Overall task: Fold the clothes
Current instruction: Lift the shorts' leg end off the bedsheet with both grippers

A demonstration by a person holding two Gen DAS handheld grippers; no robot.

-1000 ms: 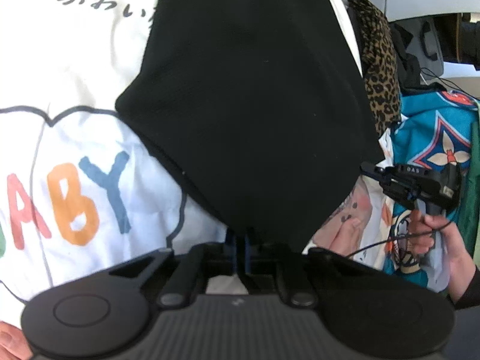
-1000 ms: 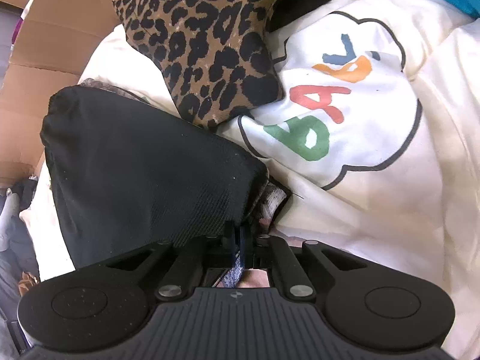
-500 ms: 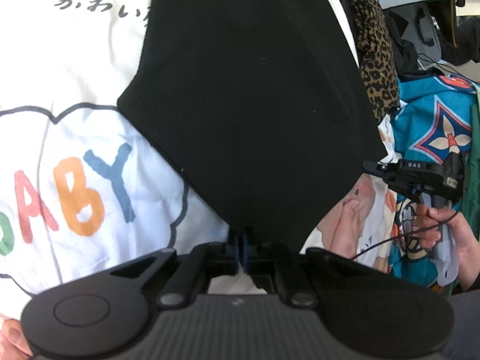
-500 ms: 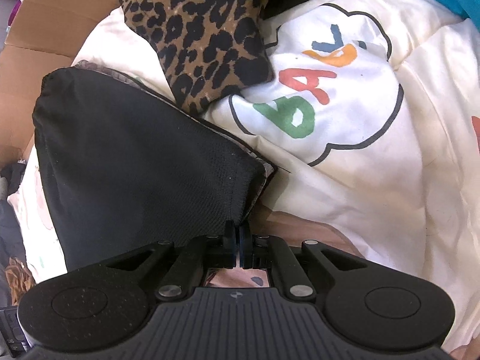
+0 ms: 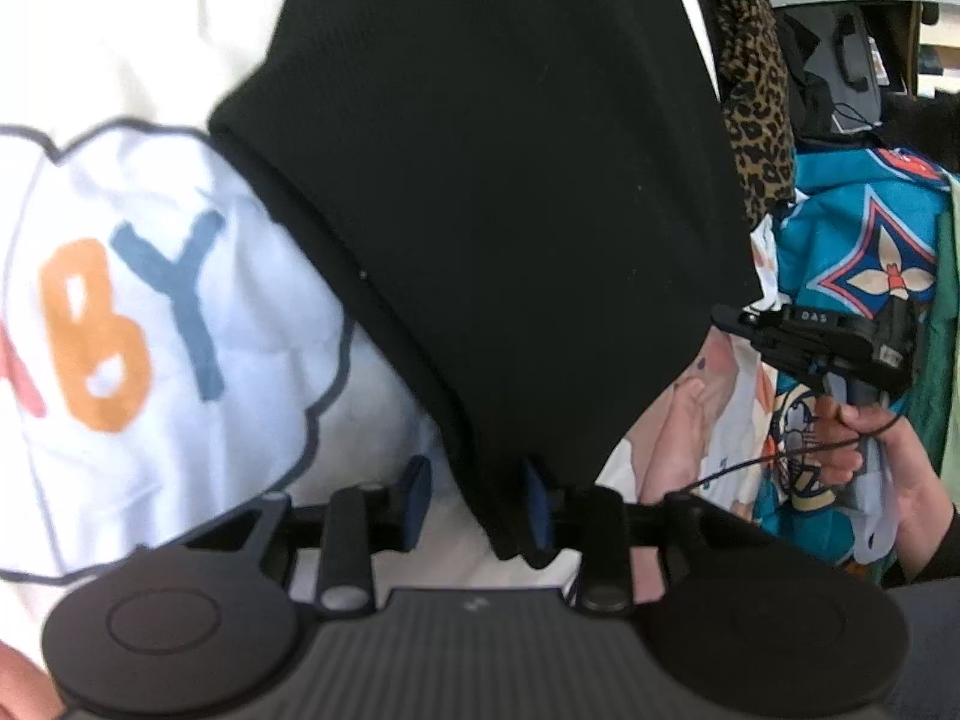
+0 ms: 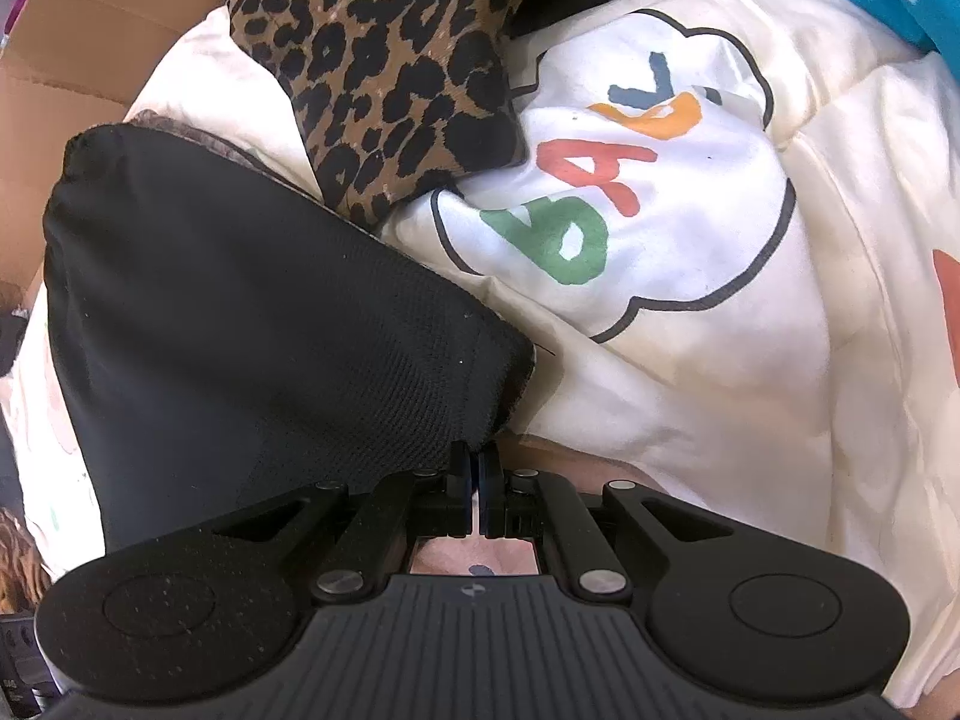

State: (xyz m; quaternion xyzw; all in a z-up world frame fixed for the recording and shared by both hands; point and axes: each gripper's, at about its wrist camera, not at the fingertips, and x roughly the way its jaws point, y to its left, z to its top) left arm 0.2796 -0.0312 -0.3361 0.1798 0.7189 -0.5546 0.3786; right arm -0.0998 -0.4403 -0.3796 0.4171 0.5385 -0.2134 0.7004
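Observation:
A folded black garment (image 5: 492,180) lies on a white quilt with a "BABY" cloud print (image 5: 150,300). My left gripper (image 5: 475,501) is at the garment's near corner and its jaws are opening. The corner hangs between them against the right pad, and the left pad stands clear of it. In the right wrist view, my right gripper (image 6: 477,462) is shut on another corner of the black garment (image 6: 240,312). The right gripper (image 5: 729,318) also shows in the left wrist view, held by a hand (image 5: 858,438) at the garment's right edge.
A leopard-print garment (image 6: 384,60) lies on the quilt (image 6: 660,210) just beyond the black one. A teal printed cloth (image 5: 852,252) is heaped to the right. Brown cardboard (image 6: 90,60) borders the quilt on the far left, and dark bags stand behind.
My left gripper's jaws have parted and let go of the black garment's corner, and it has sunk closer to the quilt. The right gripper stays shut on its corner.

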